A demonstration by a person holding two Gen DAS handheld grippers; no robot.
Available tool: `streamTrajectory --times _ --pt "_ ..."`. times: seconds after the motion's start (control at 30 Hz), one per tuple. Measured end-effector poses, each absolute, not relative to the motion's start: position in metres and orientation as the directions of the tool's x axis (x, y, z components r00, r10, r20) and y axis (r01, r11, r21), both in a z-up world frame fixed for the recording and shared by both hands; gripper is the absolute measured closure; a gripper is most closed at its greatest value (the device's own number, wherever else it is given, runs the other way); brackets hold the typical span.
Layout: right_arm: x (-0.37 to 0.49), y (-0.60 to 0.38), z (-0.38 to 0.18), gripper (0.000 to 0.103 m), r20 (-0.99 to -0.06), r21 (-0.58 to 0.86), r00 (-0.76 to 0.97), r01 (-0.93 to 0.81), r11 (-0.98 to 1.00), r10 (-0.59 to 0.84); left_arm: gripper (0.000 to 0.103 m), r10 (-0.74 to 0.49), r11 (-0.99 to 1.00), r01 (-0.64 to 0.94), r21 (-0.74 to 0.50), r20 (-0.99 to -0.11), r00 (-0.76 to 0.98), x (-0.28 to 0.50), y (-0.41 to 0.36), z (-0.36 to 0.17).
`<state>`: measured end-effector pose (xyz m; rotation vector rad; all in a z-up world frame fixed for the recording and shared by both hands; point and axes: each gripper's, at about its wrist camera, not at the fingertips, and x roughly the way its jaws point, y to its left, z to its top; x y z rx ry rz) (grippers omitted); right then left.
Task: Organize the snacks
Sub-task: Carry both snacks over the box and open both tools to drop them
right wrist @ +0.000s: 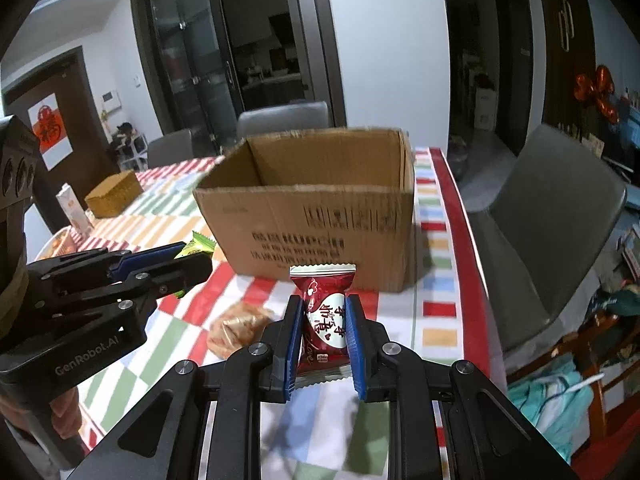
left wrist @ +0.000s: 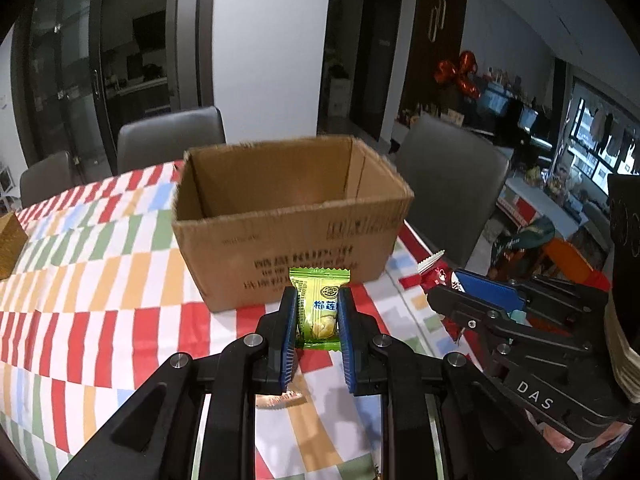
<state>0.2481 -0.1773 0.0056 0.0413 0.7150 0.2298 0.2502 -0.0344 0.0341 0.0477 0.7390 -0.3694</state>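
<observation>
My left gripper is shut on a green snack packet and holds it above the table, just in front of the open cardboard box. My right gripper is shut on a red snack packet, also held in front of the box. Each gripper shows in the other's view: the right one with its red packet, the left one with its green packet. The part of the box interior that shows looks empty.
A clear packet of golden biscuits lies on the checked tablecloth between the grippers. A woven basket and a carton stand at the far left. Grey chairs surround the table; its edge runs along the right.
</observation>
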Motion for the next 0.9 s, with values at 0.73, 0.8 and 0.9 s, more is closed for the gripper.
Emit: streamTrajectory --times 0.73,0.8,0.9 --pt "0.310 -0.155 0.074 0.081 -0.544 0.075 0.795 -0.272 0.959 0.268 0.083 -0.244 0.955 0.297 -0.007 -0.589 0.770 0.300 -0.018 0.096" --pt "0.316 -0.155 0.075 0.081 -0.548 0.072 0.794 -0.270 0.960 0.264 0.082 -0.236 0.957 0.289 -0.008 -0.601 0.764 0.311 -0.015 0.095" --pt "0.329 -0.152 0.075 0.081 -0.556 0.066 0.790 -0.267 0.961 0.258 0.083 -0.232 0.959 0.283 -0.013 -0.611 0.757 0.326 -0.013 0.094"
